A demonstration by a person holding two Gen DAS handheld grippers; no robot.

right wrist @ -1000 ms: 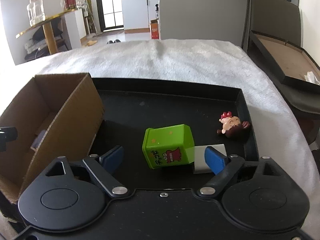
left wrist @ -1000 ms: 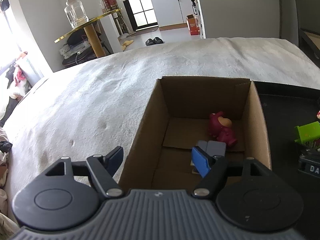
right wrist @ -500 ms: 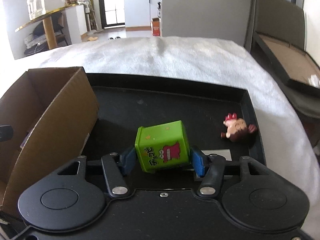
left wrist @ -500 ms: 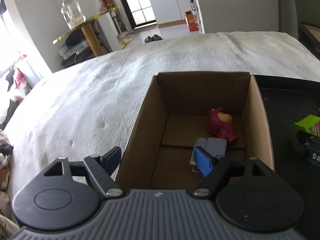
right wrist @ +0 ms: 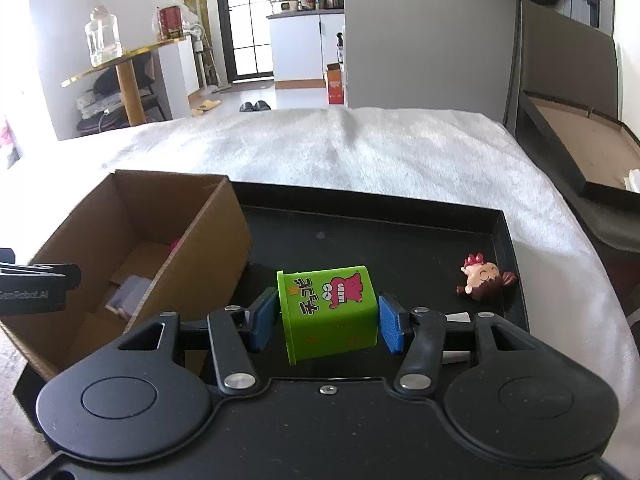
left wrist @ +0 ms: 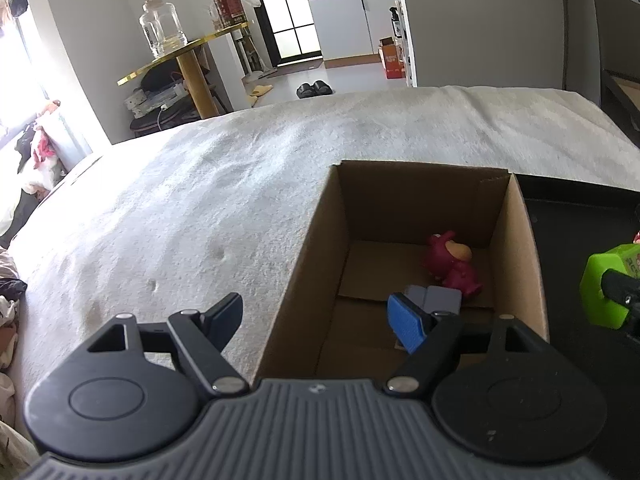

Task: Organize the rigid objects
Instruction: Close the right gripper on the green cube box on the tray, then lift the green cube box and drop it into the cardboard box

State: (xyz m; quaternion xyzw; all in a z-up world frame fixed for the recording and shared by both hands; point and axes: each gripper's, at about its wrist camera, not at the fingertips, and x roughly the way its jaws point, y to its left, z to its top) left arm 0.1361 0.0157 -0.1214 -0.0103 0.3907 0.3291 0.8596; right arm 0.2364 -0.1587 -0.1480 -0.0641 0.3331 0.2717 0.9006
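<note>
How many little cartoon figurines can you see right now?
2. A magenta figurine lies inside the cardboard box, beside a grey block. A pink-faced, brown-haired figurine lies on the black tray near its right edge. The box wall may hide more.

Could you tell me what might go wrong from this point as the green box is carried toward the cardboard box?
The right gripper holds the green box tilted, pinched by its side walls, so it may slip or rotate. The cardboard box presents a tall near wall that the load could clip. The left gripper hangs open over that box's left wall, where the two could collide. A landing could also strike the magenta figure inside.
</note>
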